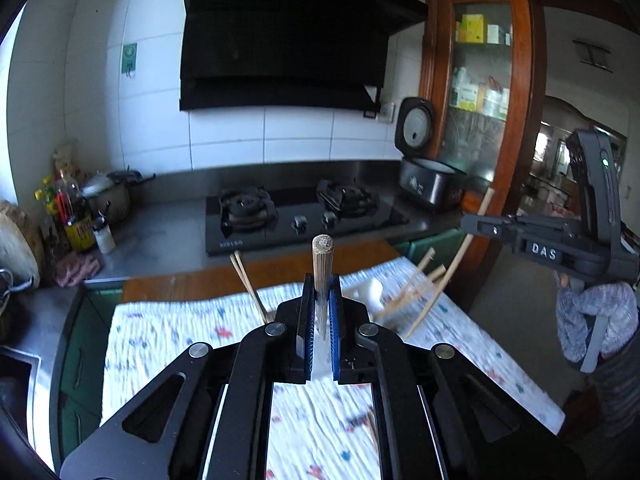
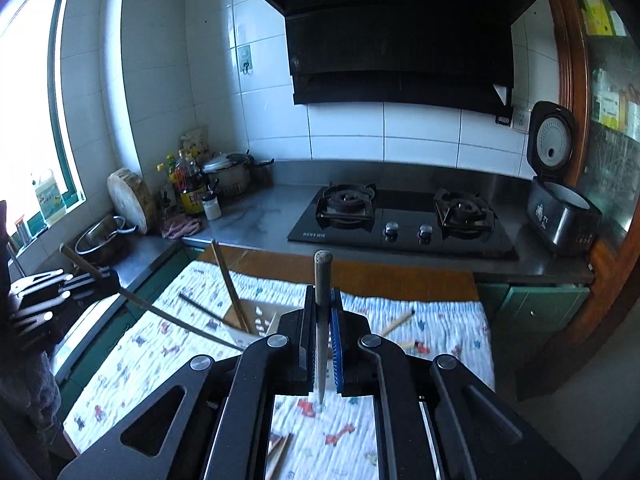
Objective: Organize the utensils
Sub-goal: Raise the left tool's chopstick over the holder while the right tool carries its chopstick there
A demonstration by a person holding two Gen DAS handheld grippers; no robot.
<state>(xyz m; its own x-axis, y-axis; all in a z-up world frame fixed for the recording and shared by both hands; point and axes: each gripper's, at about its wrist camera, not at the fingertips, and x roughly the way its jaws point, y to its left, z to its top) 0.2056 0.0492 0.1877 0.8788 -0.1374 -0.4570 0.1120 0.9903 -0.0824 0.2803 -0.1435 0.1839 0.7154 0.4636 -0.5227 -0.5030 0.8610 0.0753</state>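
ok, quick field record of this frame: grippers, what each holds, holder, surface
left gripper: shut on a light wooden chopstick
right gripper: shut on a darker chopstick
holder: white box on the cloth, two chopsticks standing in it
loose chopsticks: several lying on the cloth
surface: patterned cloth over a wooden table
background: gas hob, open rice cooker

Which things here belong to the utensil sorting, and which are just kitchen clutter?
Part of the job:
- chopstick clamped in the left gripper
- chopstick clamped in the right gripper
- white holder box with chopsticks standing in it
- loose chopstick on the patterned cloth

Just lying about:
- gas stove
- open rice cooker
- sauce bottles
- round chopping block
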